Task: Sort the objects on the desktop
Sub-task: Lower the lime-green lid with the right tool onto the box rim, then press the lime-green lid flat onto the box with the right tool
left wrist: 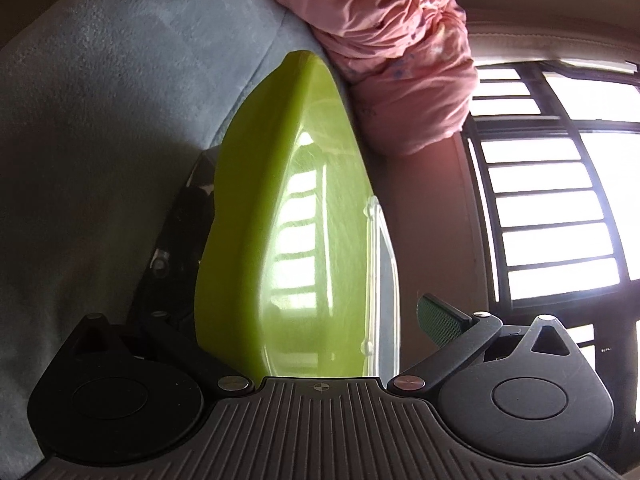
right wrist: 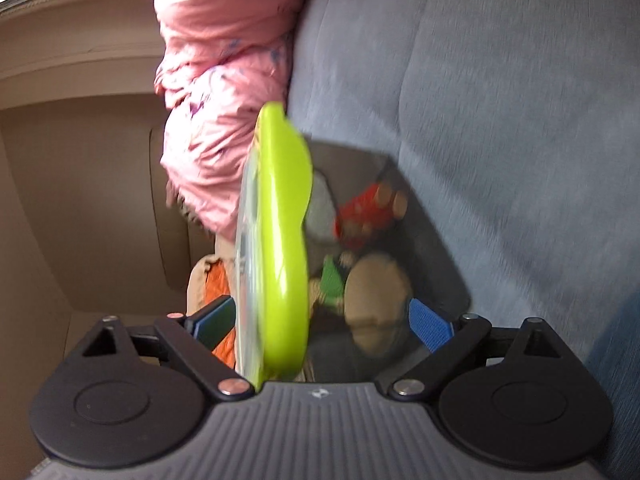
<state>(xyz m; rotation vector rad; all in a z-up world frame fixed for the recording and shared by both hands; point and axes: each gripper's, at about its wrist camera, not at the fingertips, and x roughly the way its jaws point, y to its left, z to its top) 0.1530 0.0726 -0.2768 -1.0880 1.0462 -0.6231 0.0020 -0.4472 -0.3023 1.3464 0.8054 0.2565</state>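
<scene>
Lime-green lidded case [left wrist: 288, 216] standing on edge between the spread fingers of both grippers, right at the palms, likely so its flat faces meet the pads. Left gripper [left wrist: 320, 312] wide, green pad clear of the clear lid; right gripper [right wrist: 324, 320] wide too, though whether its dark left pad touches the case: cannot tell. Dark mesh bin [right wrist: 384, 264] of toys just beyond, against grey cushions [right wrist: 500, 120] and pink cloth [right wrist: 224, 80], probably the sorting destination.
</scene>
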